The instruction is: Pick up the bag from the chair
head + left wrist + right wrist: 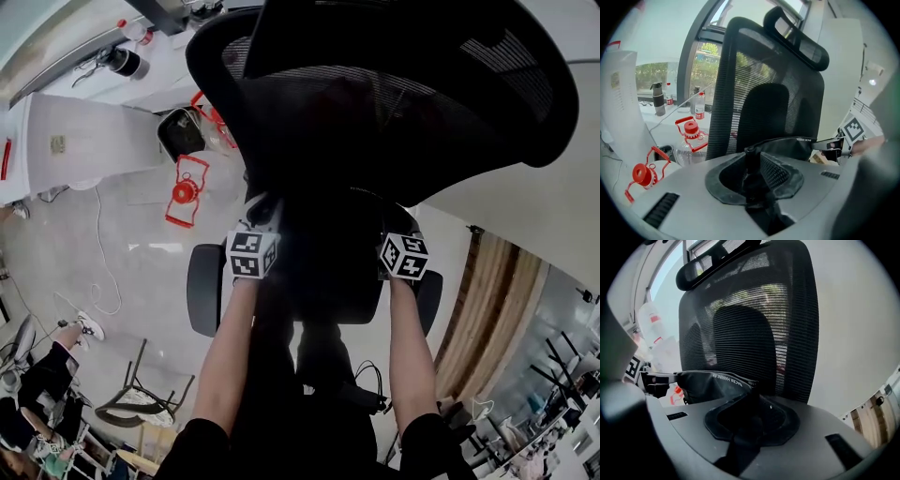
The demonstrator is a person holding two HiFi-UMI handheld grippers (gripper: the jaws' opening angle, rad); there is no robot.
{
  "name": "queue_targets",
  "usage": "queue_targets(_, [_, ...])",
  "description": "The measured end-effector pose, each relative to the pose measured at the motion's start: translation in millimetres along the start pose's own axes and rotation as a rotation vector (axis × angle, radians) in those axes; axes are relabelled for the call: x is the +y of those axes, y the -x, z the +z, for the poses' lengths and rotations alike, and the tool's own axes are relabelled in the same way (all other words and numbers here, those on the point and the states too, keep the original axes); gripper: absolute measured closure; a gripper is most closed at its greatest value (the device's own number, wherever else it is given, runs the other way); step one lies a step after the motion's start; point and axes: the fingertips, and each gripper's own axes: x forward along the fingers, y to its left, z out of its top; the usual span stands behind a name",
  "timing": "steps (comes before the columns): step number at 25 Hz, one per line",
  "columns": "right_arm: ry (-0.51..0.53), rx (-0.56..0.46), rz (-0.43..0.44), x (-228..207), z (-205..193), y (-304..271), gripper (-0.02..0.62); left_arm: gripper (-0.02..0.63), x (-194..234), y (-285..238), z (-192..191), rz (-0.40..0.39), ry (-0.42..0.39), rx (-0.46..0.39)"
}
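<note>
- Gripping now: the left gripper (pixel 752 178) has its jaws drawn part-way in, pinching a fold of black fabric at the bag's (pixel 787 146) near end.
- Same story on the right gripper (pixel 747 423), its jaws narrowed onto a dark, strap-like fold of that bag.
- The bag lies on the office chair (pixel 754 79), in front of its ribbed black mesh backrest. It looks soft and matte, and spans from one gripper to the other.
- White lettering runs along the bag's top edge, too small to read.
- Off to the left stand clear plastic water jugs (pixel 691 133) with red caps and red handles.
</note>
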Motion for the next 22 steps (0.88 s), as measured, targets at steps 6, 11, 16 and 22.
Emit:
queue_targets(6, [0.060, -0.027, 0.018, 9, -3, 23, 0.551, 0.529, -17, 31, -5, -0.010, -0.014, -0.028])
queue_targets(11, [0.107, -0.032, 0.048, 22, -12, 48, 0.557, 0.537, -32, 69, -16, 0.005, -0.015, -0.061])
queue_targets(16, [0.142, -0.060, 0.090, 38, -18, 89, 0.561, 0.543, -54, 119, -20, 0.020, -0.020, -0.106])
queue_targets(22, [0.175, -0.103, 0.167, 59, -10, 168, 0.563, 0.549, -108, 216, -5, 0.054, -0.077, -0.207])
